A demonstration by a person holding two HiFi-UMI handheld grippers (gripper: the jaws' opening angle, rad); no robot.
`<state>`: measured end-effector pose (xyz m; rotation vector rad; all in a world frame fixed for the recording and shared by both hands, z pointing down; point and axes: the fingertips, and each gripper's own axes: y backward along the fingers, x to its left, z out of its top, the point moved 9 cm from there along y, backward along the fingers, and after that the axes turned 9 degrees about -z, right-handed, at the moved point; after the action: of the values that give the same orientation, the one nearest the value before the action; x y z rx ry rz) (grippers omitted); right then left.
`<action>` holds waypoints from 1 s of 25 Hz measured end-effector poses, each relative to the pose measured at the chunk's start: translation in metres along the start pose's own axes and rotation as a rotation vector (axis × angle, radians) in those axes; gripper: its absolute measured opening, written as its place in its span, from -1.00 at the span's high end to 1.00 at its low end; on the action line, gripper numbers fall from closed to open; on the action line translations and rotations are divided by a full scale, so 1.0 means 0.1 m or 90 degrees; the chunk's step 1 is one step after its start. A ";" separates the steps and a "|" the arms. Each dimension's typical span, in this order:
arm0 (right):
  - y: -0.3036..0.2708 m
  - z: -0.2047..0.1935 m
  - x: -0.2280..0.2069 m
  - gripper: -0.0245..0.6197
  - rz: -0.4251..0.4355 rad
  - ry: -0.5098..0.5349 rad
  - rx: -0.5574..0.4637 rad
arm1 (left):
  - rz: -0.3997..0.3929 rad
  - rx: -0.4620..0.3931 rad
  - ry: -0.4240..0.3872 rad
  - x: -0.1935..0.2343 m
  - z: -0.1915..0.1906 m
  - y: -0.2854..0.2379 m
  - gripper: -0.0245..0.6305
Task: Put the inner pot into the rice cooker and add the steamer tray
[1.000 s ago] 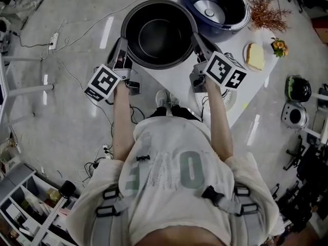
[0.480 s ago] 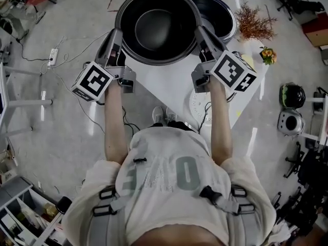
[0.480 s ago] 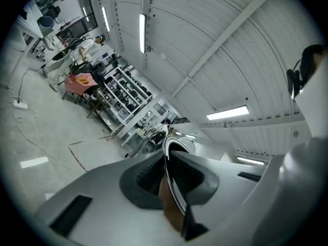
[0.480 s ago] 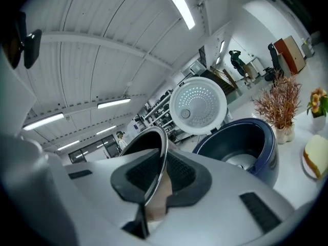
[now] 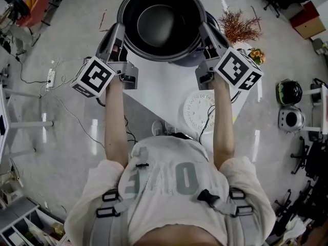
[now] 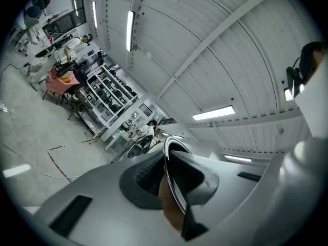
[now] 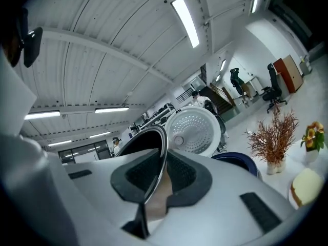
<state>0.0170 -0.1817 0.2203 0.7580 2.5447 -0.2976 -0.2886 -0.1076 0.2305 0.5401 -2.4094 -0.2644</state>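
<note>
A person holds the black inner pot [image 5: 160, 22] above the white table [image 5: 159, 94], near the open rice cooker [image 7: 241, 164]. The left gripper [image 5: 118, 34] and right gripper [image 5: 204, 31] are clamped nearly closed on opposite sides of its rim.

Dark round inner pot [image 5: 161, 22] — empty, upright, held aloft above navy rice cooker [image 7: 238, 162], lid open. White perforated steamer tray [image 5: 201, 111] — lying flat, apart.

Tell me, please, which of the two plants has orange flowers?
The small potted plant, at the right gripper view's right edge; the taller dried bush beside it is only brown twigs.
</note>
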 end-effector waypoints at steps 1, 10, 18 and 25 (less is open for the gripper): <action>0.01 0.03 -0.05 0.75 -0.008 -0.001 -0.006 | -0.007 0.005 0.000 -0.01 -0.02 -0.08 0.80; 0.05 0.26 -0.50 0.75 -0.073 -0.006 -0.027 | -0.039 0.049 0.016 -0.07 -0.30 -0.68 0.80; -0.18 0.23 -0.84 0.75 -0.134 -0.018 0.001 | -0.024 0.109 0.040 0.23 -0.58 -1.08 0.79; -0.31 0.15 -1.17 0.74 -0.175 -0.033 0.047 | -0.019 0.146 0.063 0.37 -0.84 -1.32 0.79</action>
<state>0.0911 -0.2661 0.2668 0.4183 2.5994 -0.4953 -0.2199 -0.2467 0.2733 0.6750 -2.3500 0.0268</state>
